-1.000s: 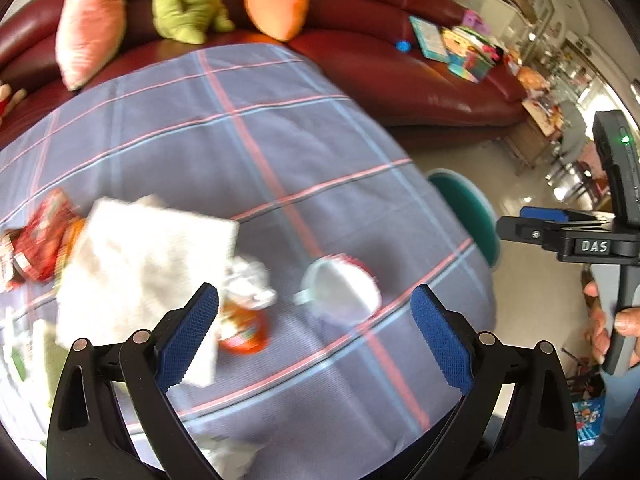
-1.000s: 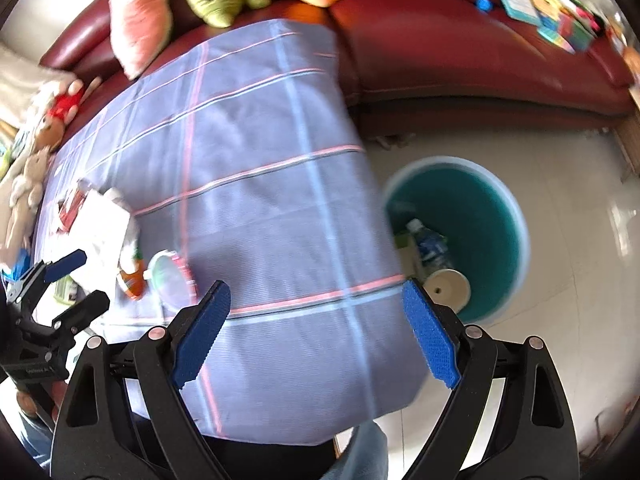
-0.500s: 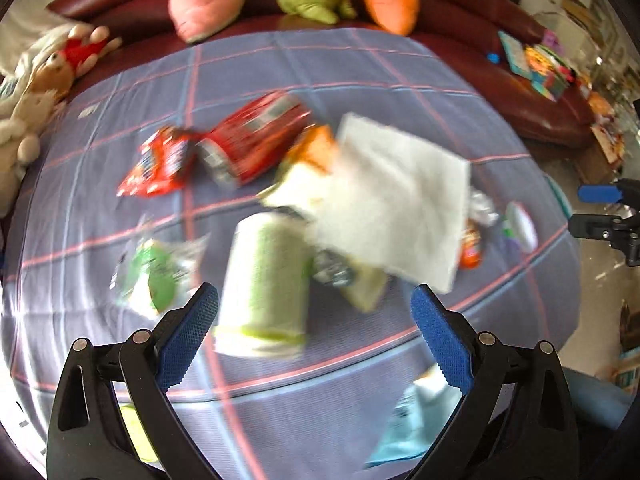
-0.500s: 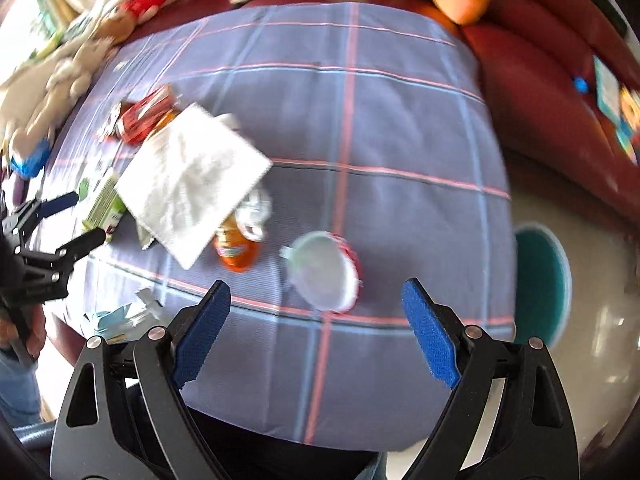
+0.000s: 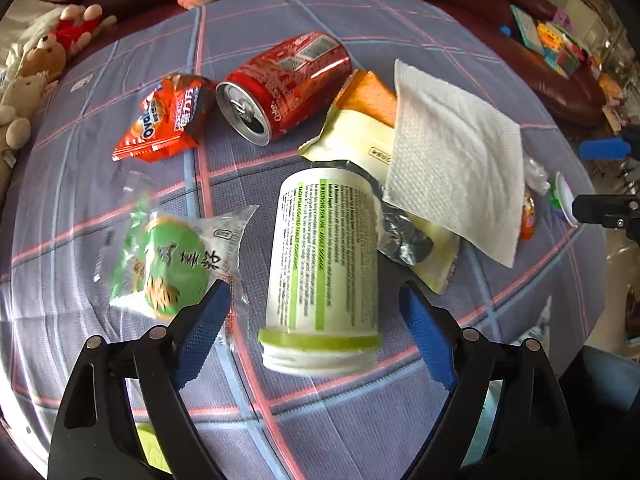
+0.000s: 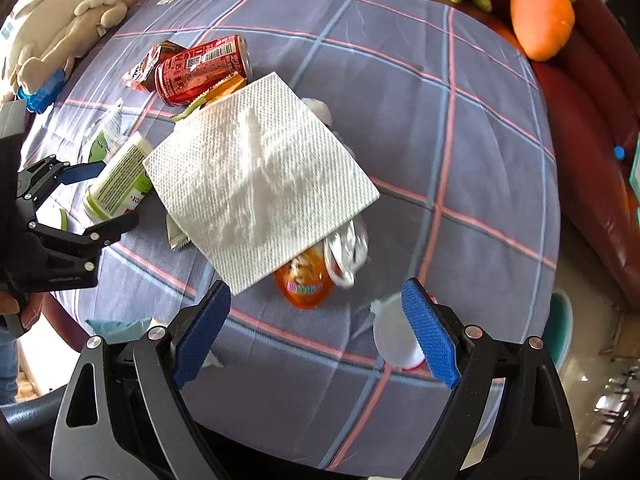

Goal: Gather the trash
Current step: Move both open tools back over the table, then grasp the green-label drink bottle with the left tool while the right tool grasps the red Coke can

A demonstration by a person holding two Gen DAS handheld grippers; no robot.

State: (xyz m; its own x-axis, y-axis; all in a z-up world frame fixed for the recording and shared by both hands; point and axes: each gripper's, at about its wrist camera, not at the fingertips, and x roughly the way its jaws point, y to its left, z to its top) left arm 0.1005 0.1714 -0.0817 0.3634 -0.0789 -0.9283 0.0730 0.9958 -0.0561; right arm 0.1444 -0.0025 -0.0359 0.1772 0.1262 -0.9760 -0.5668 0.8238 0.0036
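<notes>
Trash: litter lies scattered on round table under grey-blue checked cloth (image 5: pixel 400 28); none of it held by either tool.
Left gripper (image 5: pixel 314 320): blue-padded jaws wide, have just been closing a bit; white cylindrical tub with green band and printed label (image 5: pixel 324 256) lies on its side between them, pads not touching it, gaps on both sides.
Left jaw neighbour: clear plastic packet with green round print (image 5: pixel 172 264), just beside left pad, flat on cloth.
Beyond tub: crumpled silver foil (image 5: pixel 404 236) touching tub's right side; cream and orange snack pouch (image 5: pixel 356 132) behind it, partly under white embossed paper napkin (image 5: pixel 456 160).
Farther back: red soda can (image 5: pixel 284 84) on its side, open top facing camera; orange-red snack wrapper (image 5: pixel 168 120) just left of can.
Right gripper (image 6: pixel 316 328): jaws spread wide, nothing gripped; bare cloth between pads.
Right pad neighbour: white round lid with red rim (image 6: pixel 392 336), partly hidden behind right pad; contact unclear.
Ahead of right gripper: orange plastic jelly cup (image 6: pixel 306 284) and crumpled clear wrapper (image 6: pixel 346 250), both poking out from under napkin edge.
Table edge: teal packet (image 6: pixel 116 326) at near rim, left of right gripper.
Surround: dark red leather sofa (image 6: pixel 592 128) with orange carrot plush (image 6: pixel 540 16); beige plush toys (image 6: pixel 60 28) at left.
Person: hand (image 6: pixel 24 308) on left tool's handle, seen from right wrist view.
</notes>
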